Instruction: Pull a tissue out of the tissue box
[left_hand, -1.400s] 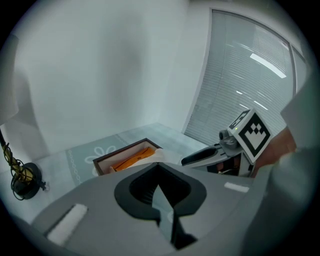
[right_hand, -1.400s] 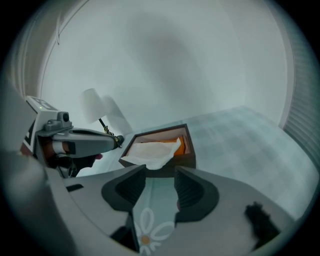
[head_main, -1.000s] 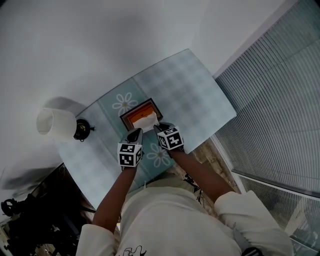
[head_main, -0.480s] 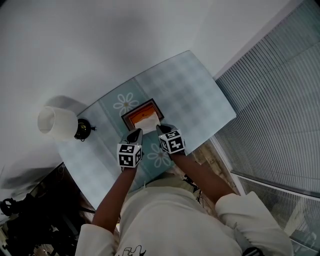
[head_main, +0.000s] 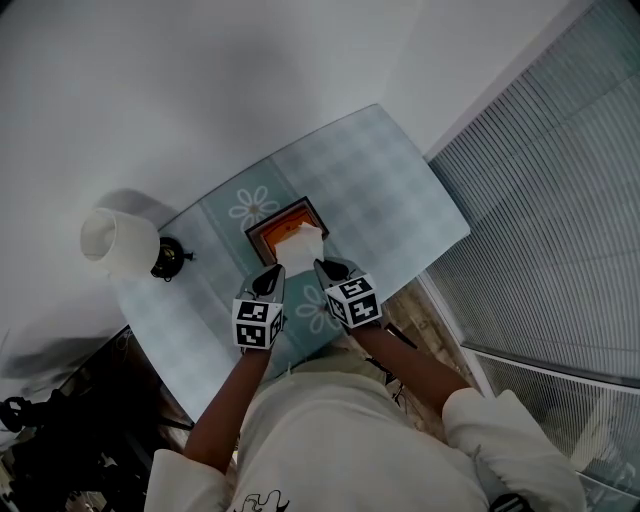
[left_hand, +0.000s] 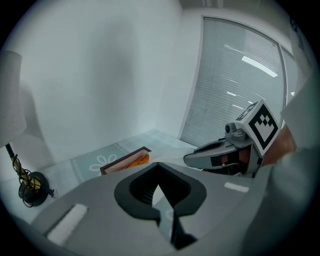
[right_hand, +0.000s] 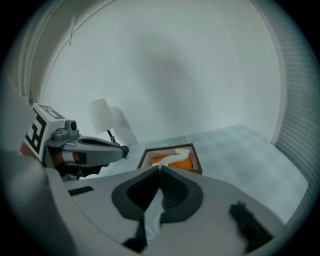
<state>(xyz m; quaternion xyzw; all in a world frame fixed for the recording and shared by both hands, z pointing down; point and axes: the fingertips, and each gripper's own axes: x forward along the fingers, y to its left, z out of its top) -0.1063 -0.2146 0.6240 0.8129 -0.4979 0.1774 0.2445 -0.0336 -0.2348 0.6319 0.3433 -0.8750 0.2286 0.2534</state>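
The tissue box (head_main: 281, 222), dark-framed with an orange top, lies on the checked tablecloth (head_main: 400, 190). A white tissue (head_main: 307, 240) rises out of its slot toward my right gripper (head_main: 322, 266), which is shut on it. In the right gripper view the tissue (right_hand: 153, 216) shows between the closed jaws, above the box (right_hand: 192, 159). My left gripper (head_main: 276, 270) hangs just left of it, near the box's front edge, shut with nothing in it; its tips (left_hand: 158, 165) meet in the left gripper view. There the box (left_hand: 125, 161) lies ahead.
A white-shaded lamp (head_main: 118, 243) with a dark base (head_main: 166, 258) stands at the table's left end. Window blinds (head_main: 560, 220) run along the right. The table's near edge lies just under my hands.
The right gripper's jaws have closed on the tissue. Both grippers have risen and drawn back from the box, the right one more, and the tissue now stands up out of the slot.
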